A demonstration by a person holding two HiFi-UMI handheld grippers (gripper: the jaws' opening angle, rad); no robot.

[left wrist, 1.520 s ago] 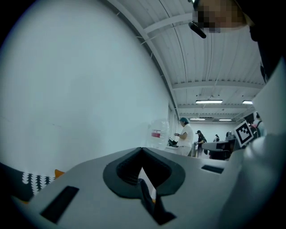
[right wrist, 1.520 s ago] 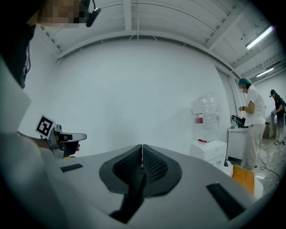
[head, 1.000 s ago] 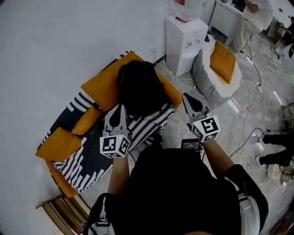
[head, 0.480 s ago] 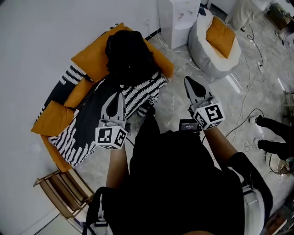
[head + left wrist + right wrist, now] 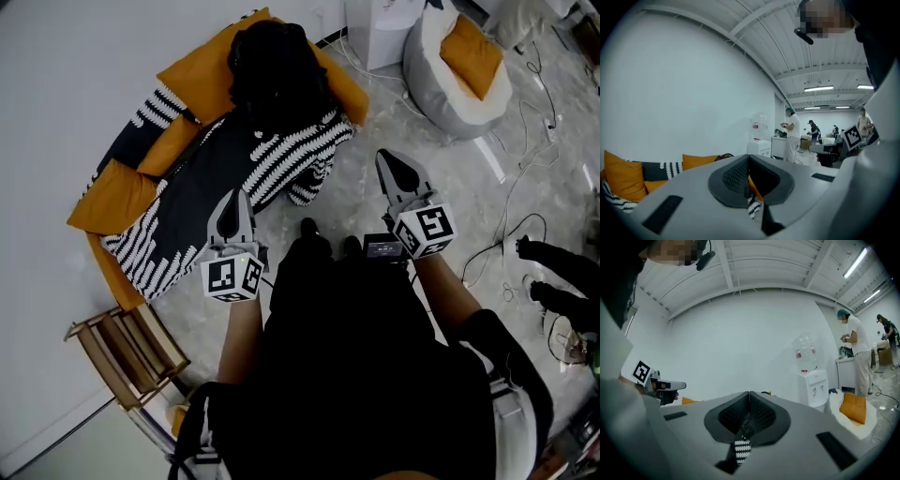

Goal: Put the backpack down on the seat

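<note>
The black backpack (image 5: 277,70) rests on the seat, a low sofa (image 5: 202,178) with orange cushions and a black-and-white striped throw, against the wall. Both grippers are held over the floor, well short of the sofa and apart from the backpack. My left gripper (image 5: 234,195) is shut with nothing in it, near the throw's front edge. My right gripper (image 5: 384,159) is shut and empty too, over bare floor. In the left gripper view the shut jaws (image 5: 749,159) point over the orange cushions (image 5: 618,176). The right gripper view shows its jaws (image 5: 749,397) closed.
A wooden folding chair (image 5: 127,352) stands at the lower left. A grey beanbag (image 5: 459,66) with an orange cushion and a white water dispenser (image 5: 380,28) sit at the back right. Cables (image 5: 506,234) trail over the floor. Another person's feet (image 5: 562,281) are at the right edge.
The sofa and backpack have slid up and away in the head view as I backed off. Both grippers stay shut and have drawn back from the backpack.
</note>
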